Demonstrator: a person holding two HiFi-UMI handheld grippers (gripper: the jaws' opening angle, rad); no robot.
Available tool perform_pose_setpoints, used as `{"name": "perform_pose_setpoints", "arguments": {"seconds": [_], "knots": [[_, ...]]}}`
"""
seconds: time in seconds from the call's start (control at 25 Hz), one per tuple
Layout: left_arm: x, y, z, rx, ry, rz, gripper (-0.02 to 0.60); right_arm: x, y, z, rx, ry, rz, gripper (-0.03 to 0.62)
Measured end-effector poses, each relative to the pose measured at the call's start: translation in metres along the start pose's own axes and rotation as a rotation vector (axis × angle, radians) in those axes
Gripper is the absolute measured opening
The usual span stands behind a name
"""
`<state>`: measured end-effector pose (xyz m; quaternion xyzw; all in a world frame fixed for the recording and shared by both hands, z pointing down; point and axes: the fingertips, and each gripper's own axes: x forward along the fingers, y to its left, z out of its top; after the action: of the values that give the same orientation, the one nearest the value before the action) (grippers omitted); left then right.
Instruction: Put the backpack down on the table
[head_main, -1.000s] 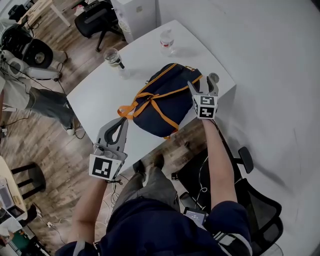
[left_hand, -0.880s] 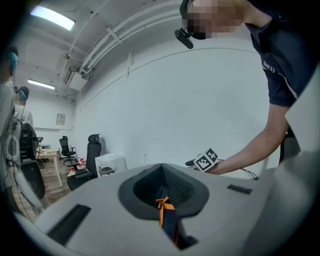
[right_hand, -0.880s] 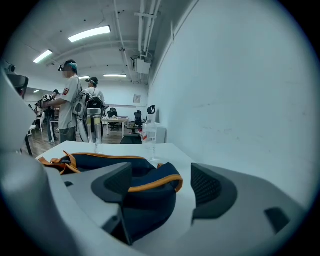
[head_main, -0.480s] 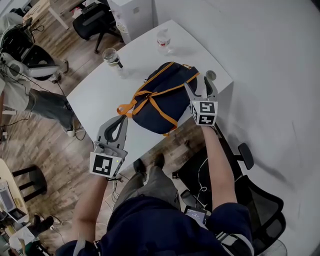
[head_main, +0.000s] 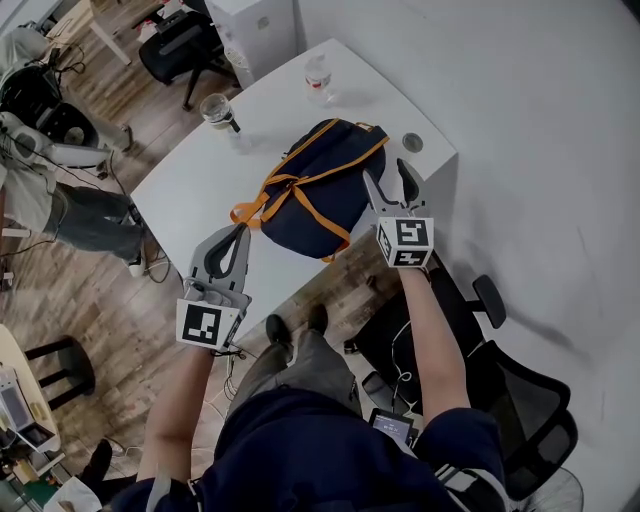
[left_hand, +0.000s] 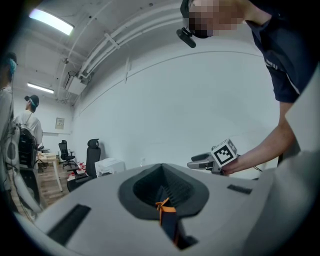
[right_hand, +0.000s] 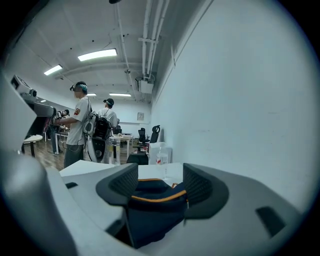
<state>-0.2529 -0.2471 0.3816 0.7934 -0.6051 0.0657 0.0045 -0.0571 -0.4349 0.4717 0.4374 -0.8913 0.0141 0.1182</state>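
The navy backpack (head_main: 315, 185) with orange trim lies on the white table (head_main: 190, 180). My left gripper (head_main: 240, 230) sits at its near left end, shut on an orange strap (head_main: 243, 212). In the left gripper view the strap (left_hand: 165, 210) sits between the closed jaws (left_hand: 162, 172). My right gripper (head_main: 386, 178) hovers by the pack's near right corner. Its jaws have just been closing but stand apart, pressing on nothing. In the right gripper view the backpack (right_hand: 155, 210) shows lower down, beyond the gap of the gripper (right_hand: 160, 181).
A water bottle (head_main: 318, 72), a glass jar (head_main: 215, 108) and a small round disc (head_main: 411, 143) stand toward the table's far side. A black office chair (head_main: 505, 395) is at my right. Another chair (head_main: 175, 45) and a white cabinet (head_main: 255, 25) stand beyond. A person (right_hand: 80, 125) stands further off.
My right gripper has drawn back from the backpack's side toward the near table edge and lifted, with its jaws narrower than before. The left gripper and the backpack have stayed put.
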Motion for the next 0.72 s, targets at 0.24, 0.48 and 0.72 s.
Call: {"name": "perform_pose_setpoints", "arguments": {"seconds": [0.24,0.48,0.72], "knots": [[-0.008,-0.001,0.005,-0.011,-0.012,0.009,0.003,-0.035,0.021,0.022,-0.005,-0.052,0.019,0.224],[-0.017,-0.002,0.007,0.004,-0.023,0.018,0.003,-0.067,0.045,0.031,-0.013,-0.074,0.03,0.121],[-0.03,-0.003,0.008,0.021,-0.044,0.034,0.003,-0.098,0.061,0.037,-0.004,-0.093,0.019,0.022]]}}
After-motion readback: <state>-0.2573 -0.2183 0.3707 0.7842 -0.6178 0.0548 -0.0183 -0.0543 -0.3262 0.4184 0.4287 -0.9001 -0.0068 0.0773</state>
